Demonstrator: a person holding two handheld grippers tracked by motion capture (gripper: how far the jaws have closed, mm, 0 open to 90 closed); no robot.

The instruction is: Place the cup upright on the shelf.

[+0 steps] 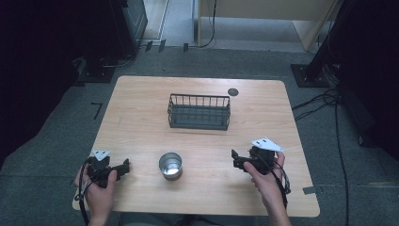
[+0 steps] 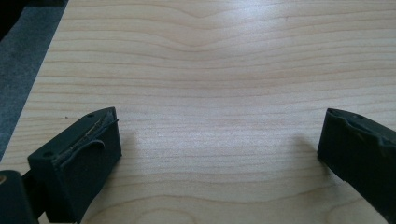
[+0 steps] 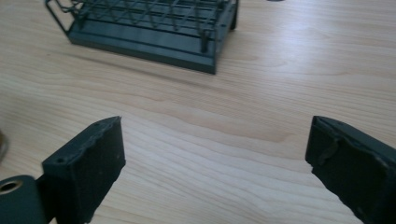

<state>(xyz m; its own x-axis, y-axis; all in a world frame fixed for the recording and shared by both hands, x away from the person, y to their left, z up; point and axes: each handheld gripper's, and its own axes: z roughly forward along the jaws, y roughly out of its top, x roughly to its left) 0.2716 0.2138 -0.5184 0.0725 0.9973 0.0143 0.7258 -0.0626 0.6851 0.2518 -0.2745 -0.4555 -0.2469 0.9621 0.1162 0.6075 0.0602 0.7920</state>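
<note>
A small metal cup (image 1: 170,165) stands upright on the wooden table (image 1: 141,113), near its front middle. Behind it, toward the far side, sits a dark wire basket (image 1: 199,112), whose near wall (image 3: 149,28) fills the top of the right gripper view. My left gripper (image 1: 126,166) rests low at the front left, to the left of the cup; its jaws stand wide open over bare wood (image 2: 219,135). My right gripper (image 1: 234,159) is held to the right of the cup, pointing left and a little forward; it is open with nothing between the jaws (image 3: 215,154).
A small dark round disc (image 1: 233,92) lies at the far right of the table, behind the basket. Grey floor with cables (image 1: 324,101) and stand feet surrounds the table. Bare wood lies between the cup and the basket.
</note>
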